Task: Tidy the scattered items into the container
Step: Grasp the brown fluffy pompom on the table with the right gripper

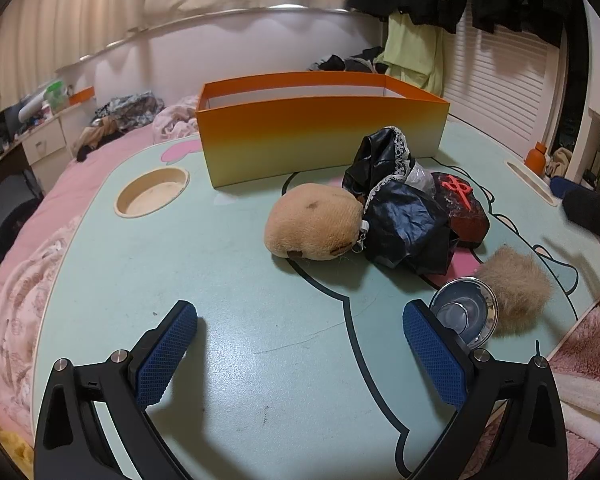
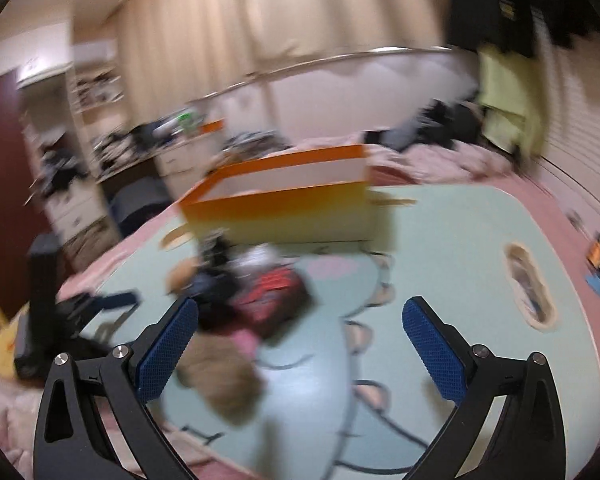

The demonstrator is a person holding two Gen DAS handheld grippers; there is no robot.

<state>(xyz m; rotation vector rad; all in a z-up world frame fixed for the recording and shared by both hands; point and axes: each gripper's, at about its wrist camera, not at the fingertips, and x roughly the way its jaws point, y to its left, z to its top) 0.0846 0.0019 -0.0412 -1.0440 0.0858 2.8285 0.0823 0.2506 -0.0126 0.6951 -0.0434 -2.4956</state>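
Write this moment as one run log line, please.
left gripper: open, empty | right gripper: open, empty | plush toy: on table | orange box: contents unseen

The right wrist view is smeared by motion blur. The right gripper (image 2: 300, 344) has its blue-padded fingers (image 2: 168, 350) spread wide over the pale green table (image 2: 452, 248), holding nothing. At 12 o'clock stands the orange box (image 2: 284, 204). At 10 o'clock lies a blurred heap with a red-and-black item (image 2: 272, 300); at 8 o'clock, a tan fuzzy ball (image 2: 224, 380).
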